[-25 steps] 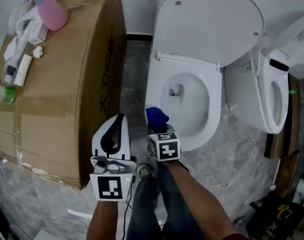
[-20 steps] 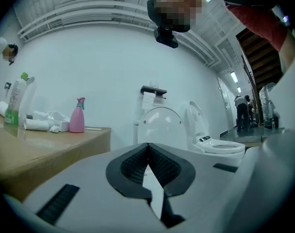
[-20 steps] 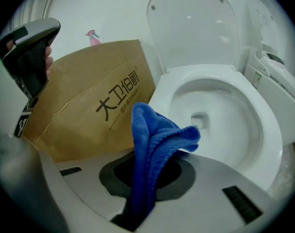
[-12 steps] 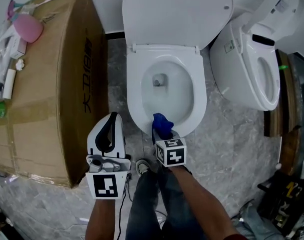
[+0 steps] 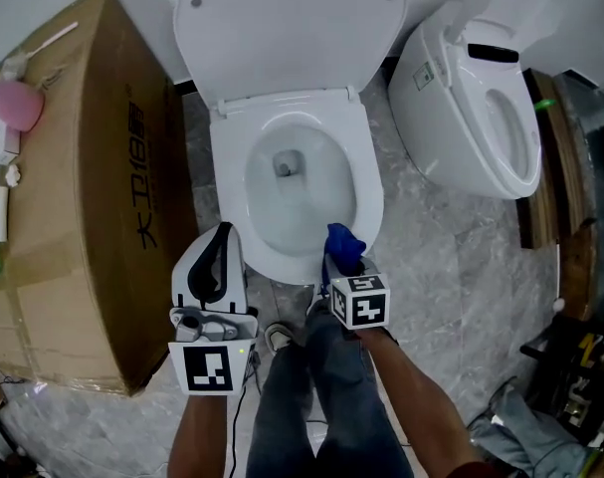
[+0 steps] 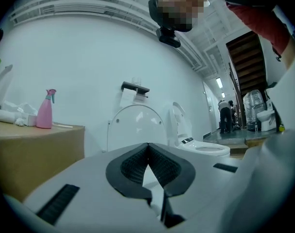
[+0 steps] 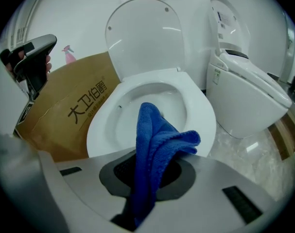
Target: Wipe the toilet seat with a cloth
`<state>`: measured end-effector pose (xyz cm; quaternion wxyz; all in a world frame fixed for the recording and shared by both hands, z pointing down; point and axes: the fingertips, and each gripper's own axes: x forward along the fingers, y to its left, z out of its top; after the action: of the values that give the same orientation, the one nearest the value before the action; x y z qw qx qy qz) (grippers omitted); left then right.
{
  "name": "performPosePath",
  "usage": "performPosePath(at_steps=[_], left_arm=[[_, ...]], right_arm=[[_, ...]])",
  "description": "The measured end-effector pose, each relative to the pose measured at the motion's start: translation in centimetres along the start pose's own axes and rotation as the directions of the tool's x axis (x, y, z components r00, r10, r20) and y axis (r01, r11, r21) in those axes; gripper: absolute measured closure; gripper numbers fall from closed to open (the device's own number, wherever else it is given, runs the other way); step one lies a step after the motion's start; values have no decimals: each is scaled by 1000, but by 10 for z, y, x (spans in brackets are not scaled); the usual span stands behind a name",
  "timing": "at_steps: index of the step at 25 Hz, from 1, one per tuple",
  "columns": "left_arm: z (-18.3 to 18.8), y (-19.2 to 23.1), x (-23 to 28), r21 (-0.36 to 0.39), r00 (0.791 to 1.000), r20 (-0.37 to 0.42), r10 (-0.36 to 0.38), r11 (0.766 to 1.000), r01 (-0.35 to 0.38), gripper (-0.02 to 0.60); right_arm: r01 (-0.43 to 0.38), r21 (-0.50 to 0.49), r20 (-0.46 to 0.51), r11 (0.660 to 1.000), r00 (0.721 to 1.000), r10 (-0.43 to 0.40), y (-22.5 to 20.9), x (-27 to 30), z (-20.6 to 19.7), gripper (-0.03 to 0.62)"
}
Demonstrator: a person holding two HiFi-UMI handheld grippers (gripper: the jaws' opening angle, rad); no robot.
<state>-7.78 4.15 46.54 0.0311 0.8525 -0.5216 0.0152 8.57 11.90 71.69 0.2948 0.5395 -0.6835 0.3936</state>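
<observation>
The white toilet seat [image 5: 369,192] lies down over the bowl, and its lid [image 5: 287,28] stands up behind it. My right gripper [image 5: 338,267] is shut on a blue cloth [image 5: 343,245] and holds it at the seat's front right rim. In the right gripper view the cloth [image 7: 154,149] sticks up out of the right gripper [image 7: 147,178], with the seat [image 7: 201,114] just beyond it. My left gripper [image 5: 220,242] hangs shut and empty to the left of the bowl's front. In the left gripper view the left gripper [image 6: 148,152] points level at the raised lid [image 6: 132,125].
A large cardboard box [image 5: 73,197] stands left of the toilet, with a pink spray bottle [image 5: 13,103] and small items on top. A second white toilet [image 5: 481,98] stands close on the right. The person's legs and a shoe [image 5: 282,339] are at the bowl's front.
The right gripper has carried the blue cloth along the seat's front rim, from its left side to its right side. The left gripper has stayed shut beside the bowl.
</observation>
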Motion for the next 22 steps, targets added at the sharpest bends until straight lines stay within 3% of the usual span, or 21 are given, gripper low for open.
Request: performPosePath(at_steps=[10, 15, 22], left_arm=[[-4, -17, 42, 10, 999, -11, -51, 999, 52, 568], [-9, -14, 68, 10, 999, -19, -45, 999, 45, 568], [-14, -11, 110, 10, 999, -33, -35, 999, 35, 568]], right_arm=[[80, -10, 61, 997, 995, -79, -65, -3, 28, 533], [82, -62, 66, 995, 995, -78, -82, 12, 55, 533], [61, -47, 91, 997, 994, -57, -104, 37, 104, 533]])
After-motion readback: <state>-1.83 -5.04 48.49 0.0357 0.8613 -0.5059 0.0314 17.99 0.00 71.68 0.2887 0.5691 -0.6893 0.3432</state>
